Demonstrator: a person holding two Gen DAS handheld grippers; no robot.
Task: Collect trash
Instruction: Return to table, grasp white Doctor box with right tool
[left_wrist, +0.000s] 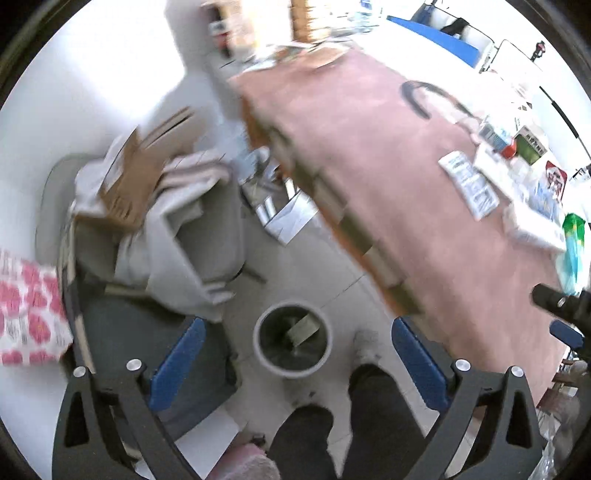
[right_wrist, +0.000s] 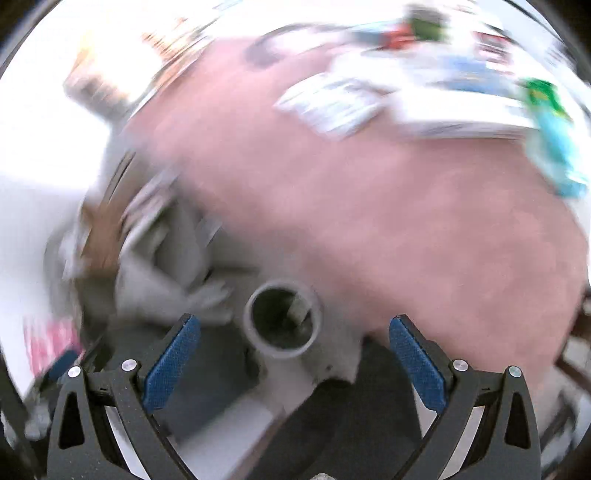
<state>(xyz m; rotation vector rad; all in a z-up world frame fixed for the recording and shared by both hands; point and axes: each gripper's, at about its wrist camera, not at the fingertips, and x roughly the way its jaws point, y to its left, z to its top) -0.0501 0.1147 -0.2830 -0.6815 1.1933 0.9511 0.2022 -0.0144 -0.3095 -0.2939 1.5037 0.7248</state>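
Note:
A round grey trash bin (left_wrist: 293, 374) stands on the floor beside a table with a pink cloth (left_wrist: 388, 177). A flat greenish scrap (left_wrist: 303, 329) lies inside it. My left gripper (left_wrist: 299, 365) hangs high above the bin, pointing down, open and empty. My right gripper (right_wrist: 295, 363) is also open and empty over the same bin (right_wrist: 281, 352); this view is heavily blurred. On the table's far side lie a white printed packet (left_wrist: 467, 186), a green and blue packet (left_wrist: 572, 243) and several other wrappers and cartons. The white packet (right_wrist: 332, 107) and the green and blue packet (right_wrist: 550, 140) also show in the right wrist view.
A grey chair (left_wrist: 207, 236) piled with cloth and cardboard (left_wrist: 140, 177) stands left of the bin. A person's dark trouser legs (left_wrist: 369, 424) are below the bin. A pink flowered fabric (left_wrist: 29, 314) is at the left edge. The table edge (left_wrist: 354, 236) runs diagonally beside the bin.

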